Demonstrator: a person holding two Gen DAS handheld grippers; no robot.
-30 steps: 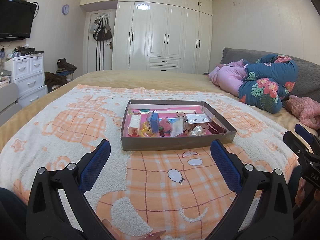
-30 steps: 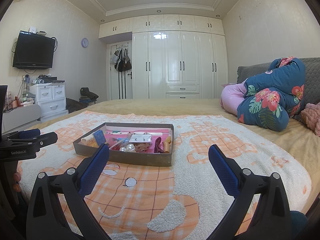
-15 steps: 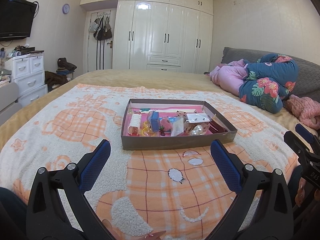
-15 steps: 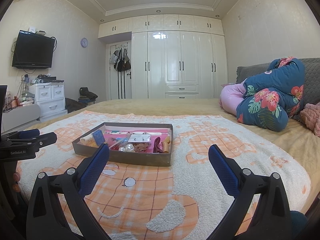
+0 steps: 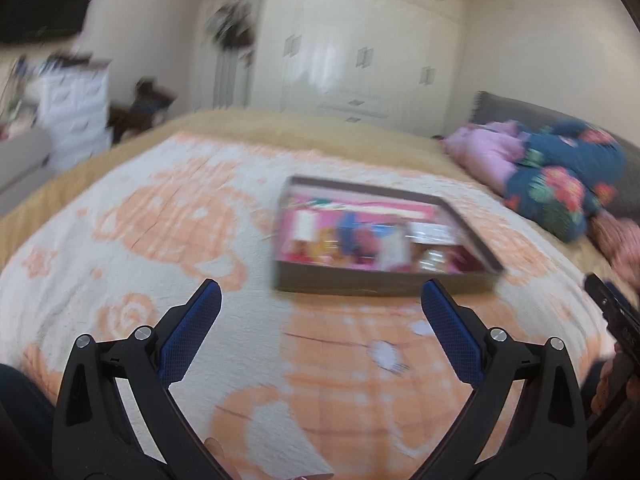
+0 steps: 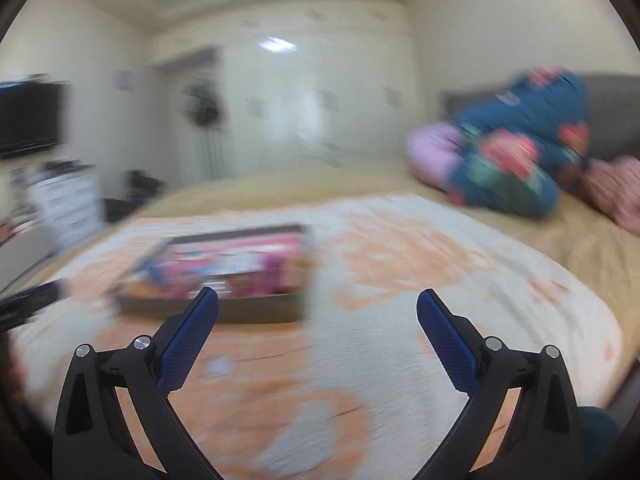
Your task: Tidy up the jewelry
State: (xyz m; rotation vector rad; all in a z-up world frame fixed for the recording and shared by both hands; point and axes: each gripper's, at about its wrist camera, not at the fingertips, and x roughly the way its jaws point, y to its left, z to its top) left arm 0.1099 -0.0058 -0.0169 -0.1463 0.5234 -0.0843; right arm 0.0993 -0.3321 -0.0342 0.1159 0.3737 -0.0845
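A shallow brown cardboard tray [image 5: 380, 284] with a pink lining lies on the bed, holding a jumble of small jewelry items and packets that are blurred. In the left wrist view it sits ahead and to the right of centre; my left gripper [image 5: 320, 312] is open and apart from it, nothing between its blue pads. In the right wrist view the same tray [image 6: 256, 314] is ahead on the left, its near wall just behind the left fingertip [image 6: 200, 312]. My right gripper [image 6: 318, 314] is open and holds nothing. Both views are motion-blurred.
The tray rests on a fluffy orange-and-white blanket [image 5: 140, 240] over a tan bedspread. Folded floral and pink bedding [image 5: 560, 176] lies at the right by a grey headboard. White wardrobes [image 5: 360, 52], a white drawer unit [image 5: 76, 112] and a wall TV stand beyond the bed.
Both cameras have swung and moved closer to the bed, blurring the views. The tray now sits further right in the left view and nearer in the right view. Both grippers remain open.
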